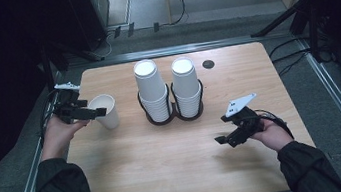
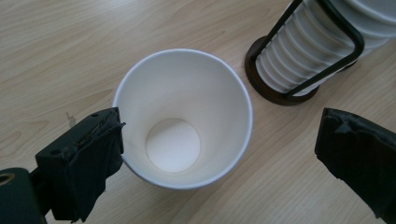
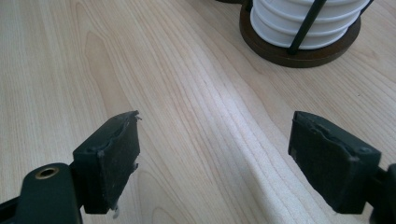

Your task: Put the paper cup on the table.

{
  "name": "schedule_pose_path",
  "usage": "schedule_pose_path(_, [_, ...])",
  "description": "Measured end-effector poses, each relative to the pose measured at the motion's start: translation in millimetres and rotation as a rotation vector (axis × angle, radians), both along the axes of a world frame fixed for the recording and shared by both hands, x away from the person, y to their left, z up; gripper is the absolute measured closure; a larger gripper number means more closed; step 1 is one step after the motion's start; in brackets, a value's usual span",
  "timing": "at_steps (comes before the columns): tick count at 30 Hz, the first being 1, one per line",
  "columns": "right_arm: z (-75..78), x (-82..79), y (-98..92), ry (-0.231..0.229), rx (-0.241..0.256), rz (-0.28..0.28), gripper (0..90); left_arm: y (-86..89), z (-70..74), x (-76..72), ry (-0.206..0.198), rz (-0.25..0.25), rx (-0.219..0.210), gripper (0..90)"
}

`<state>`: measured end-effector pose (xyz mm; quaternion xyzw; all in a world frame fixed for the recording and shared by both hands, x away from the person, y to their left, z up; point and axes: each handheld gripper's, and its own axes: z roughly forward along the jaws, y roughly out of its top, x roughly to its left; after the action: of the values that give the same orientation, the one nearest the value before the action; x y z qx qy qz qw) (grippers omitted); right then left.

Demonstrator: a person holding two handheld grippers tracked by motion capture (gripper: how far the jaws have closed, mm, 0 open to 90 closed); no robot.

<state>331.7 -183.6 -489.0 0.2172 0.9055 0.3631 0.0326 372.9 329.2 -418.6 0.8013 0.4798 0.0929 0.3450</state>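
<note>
Left gripper stands spread around an upright cup near the table's left edge, so close gently just under the rim, while the right gripper hovers spread, empty.

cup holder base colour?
Dark brown, nearly black; the holder base shows best in the right gripper view, under the white cup stack.
</note>
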Motion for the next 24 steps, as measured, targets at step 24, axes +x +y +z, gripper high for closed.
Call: schedule_pose_path(24, [2.1,10.4,19.8,-0.001,0.003,0.059,16.5,-39.1,-8.7,-23.0,-0.024,-0.097,0.037,1.6])
